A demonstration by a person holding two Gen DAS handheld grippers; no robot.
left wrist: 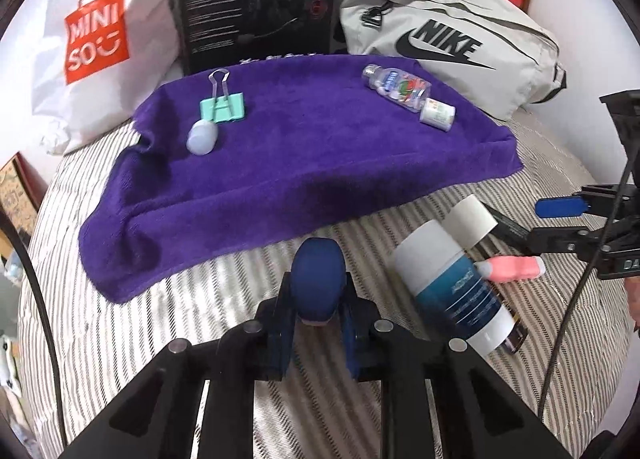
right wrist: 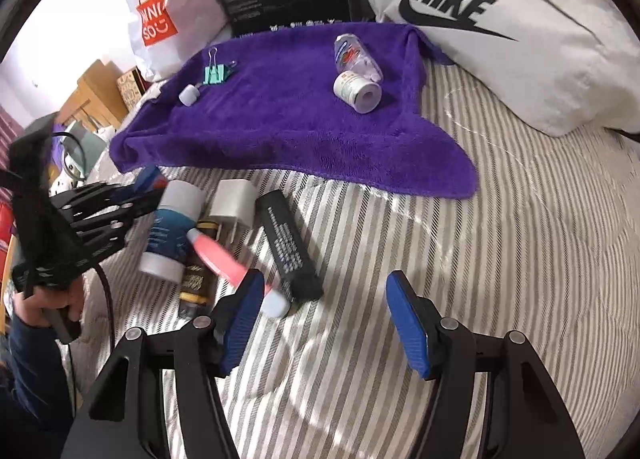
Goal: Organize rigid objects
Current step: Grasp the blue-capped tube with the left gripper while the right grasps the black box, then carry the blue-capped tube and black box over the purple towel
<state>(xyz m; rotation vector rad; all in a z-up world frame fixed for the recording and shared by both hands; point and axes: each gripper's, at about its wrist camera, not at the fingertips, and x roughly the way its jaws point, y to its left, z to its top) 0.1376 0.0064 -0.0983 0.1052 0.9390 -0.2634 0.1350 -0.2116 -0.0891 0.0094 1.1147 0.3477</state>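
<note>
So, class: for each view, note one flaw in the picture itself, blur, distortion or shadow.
Left wrist view: fisheye bends the purple towel edge; the white tube is motion-smeared. Right wrist view: the pink tube is blurred; dark vignette fills the corners.

Blue oval object (left wrist: 317, 286) between closed jaws

Left gripper (left wrist: 318, 291) pitched down, pads together – right gripper (right wrist: 324, 323) jaws apart, tilted downward
</note>
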